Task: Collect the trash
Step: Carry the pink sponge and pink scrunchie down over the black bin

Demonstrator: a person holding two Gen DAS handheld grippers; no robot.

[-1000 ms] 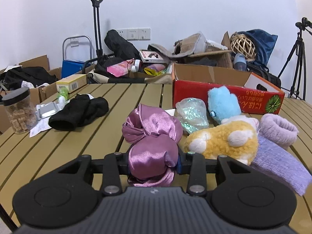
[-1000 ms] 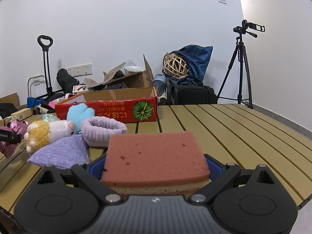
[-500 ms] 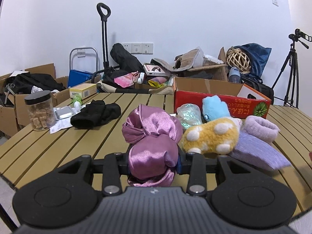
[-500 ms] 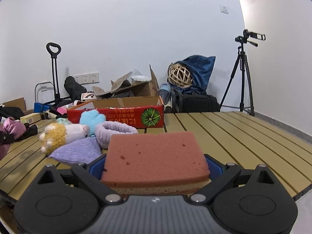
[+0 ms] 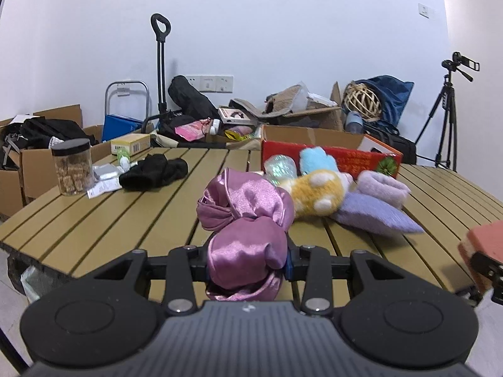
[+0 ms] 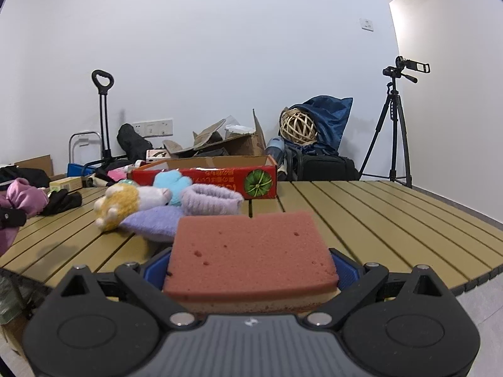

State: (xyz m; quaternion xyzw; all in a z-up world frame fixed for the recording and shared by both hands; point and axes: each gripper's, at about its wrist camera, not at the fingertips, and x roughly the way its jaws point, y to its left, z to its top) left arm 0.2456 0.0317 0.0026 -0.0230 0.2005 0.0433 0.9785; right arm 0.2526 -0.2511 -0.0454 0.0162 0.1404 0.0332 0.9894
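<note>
Both grippers had drawn back past the slatted table [image 5: 94,220] edge, the left gripper [image 5: 246,259] fingers pinching a purple satin cloth [image 5: 245,226] and the right gripper [image 6: 251,270] fingers clamping a pink sponge [image 6: 251,251], suggesting both were bound for disposal.

A plain white wall [image 6: 220,47] backs the room – a white outlet strip [image 5: 209,83] low on it, a black camera tripod [image 6: 394,132] at the right, beyond the tan slatted table [image 6: 377,213].
</note>
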